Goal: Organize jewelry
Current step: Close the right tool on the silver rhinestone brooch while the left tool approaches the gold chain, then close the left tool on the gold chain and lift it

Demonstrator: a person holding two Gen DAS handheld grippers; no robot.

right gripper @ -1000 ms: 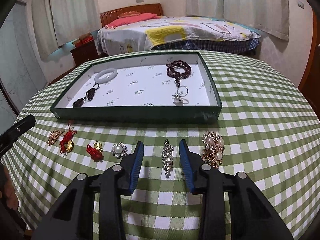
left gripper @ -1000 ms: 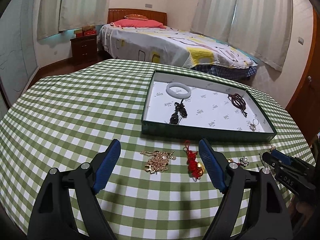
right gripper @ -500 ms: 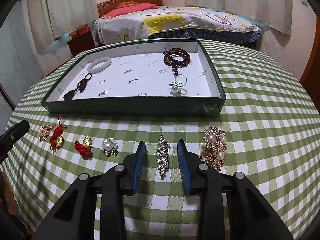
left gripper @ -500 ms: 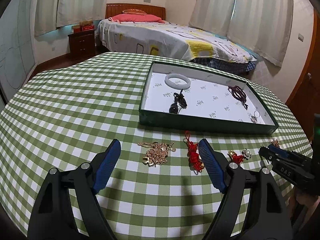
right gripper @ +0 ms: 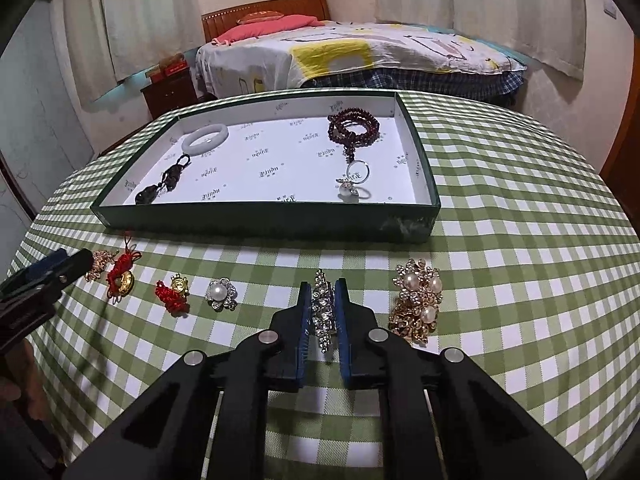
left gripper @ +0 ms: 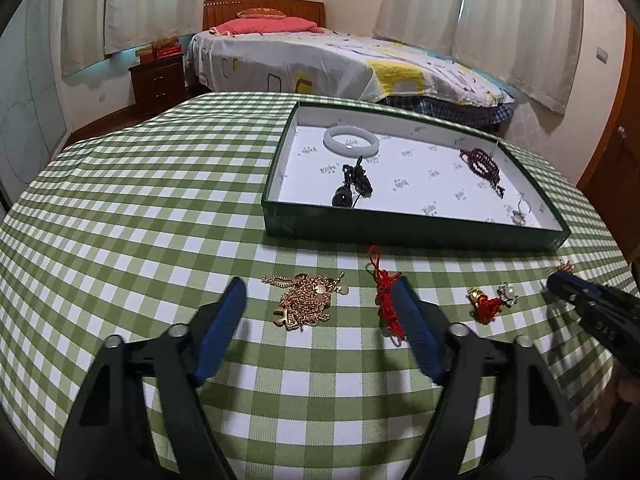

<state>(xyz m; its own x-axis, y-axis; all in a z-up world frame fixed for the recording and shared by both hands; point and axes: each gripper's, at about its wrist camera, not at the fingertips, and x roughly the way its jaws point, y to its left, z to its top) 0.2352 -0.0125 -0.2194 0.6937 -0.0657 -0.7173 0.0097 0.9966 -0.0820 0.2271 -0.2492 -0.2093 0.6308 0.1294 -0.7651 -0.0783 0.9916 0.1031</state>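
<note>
A green tray [right gripper: 264, 220] with a white floor holds a white bangle [right gripper: 206, 139], a dark pendant [right gripper: 160, 188], dark red beads [right gripper: 354, 128] and a pearl ring [right gripper: 354, 180]. In front of it on the checked cloth lie a crystal brooch [right gripper: 323, 312], a pearl-and-gold cluster [right gripper: 418, 304], a pearl flower brooch [right gripper: 220, 294] and red knot charms [right gripper: 172, 296]. My right gripper [right gripper: 323, 292] is closed around the crystal brooch on the table. My left gripper [left gripper: 320, 300] is open over a gold chain [left gripper: 306, 300], beside a red knot charm [left gripper: 386, 300].
The round table [left gripper: 120, 200] has a green checked cloth, and its edges curve away left and right. A bed [left gripper: 320, 64] and a dark nightstand [left gripper: 158, 80] stand behind it. The tray [left gripper: 400, 236] sits at the far middle-right of the table.
My right gripper moved forward and down and closed its fingers on the crystal brooch. My left gripper moved forward slightly towards the gold chain and stayed open.
</note>
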